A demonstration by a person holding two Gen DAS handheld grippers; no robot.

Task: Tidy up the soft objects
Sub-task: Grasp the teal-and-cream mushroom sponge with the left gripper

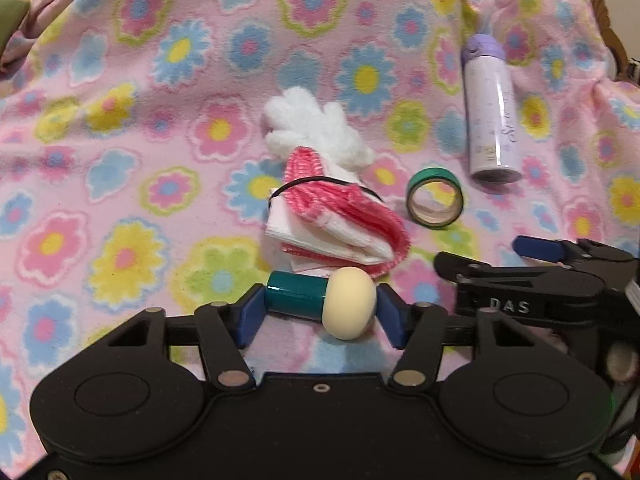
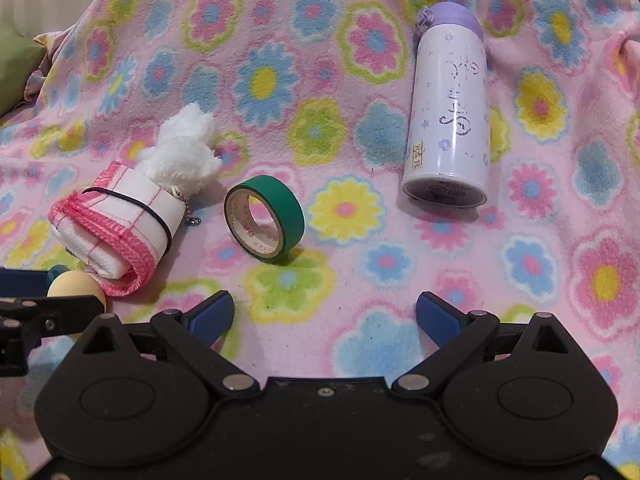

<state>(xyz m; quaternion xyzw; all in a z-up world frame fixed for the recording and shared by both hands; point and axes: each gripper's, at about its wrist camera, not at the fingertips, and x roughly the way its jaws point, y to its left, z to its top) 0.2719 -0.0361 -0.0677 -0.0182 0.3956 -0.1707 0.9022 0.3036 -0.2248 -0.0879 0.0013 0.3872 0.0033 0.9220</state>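
My left gripper (image 1: pixel 320 312) is shut on a teal cylinder with a cream knob (image 1: pixel 320 300), held crosswise just in front of a rolled white cloth with pink edging and a black band (image 1: pixel 332 220). A white fluffy toy (image 1: pixel 312 132) lies behind the cloth. In the right wrist view the cloth roll (image 2: pixel 116 228) and fluffy toy (image 2: pixel 184 148) lie at left, and the cream knob (image 2: pixel 76 284) shows at the left edge. My right gripper (image 2: pixel 324 316) is open and empty over the blanket (image 2: pixel 360 280).
A green tape roll (image 2: pixel 264 218) stands on edge right of the cloth; it also shows in the left wrist view (image 1: pixel 435 198). A lilac bottle (image 2: pixel 450 108) lies further right. The flowered pink blanket (image 1: pixel 120 200) covers the whole surface.
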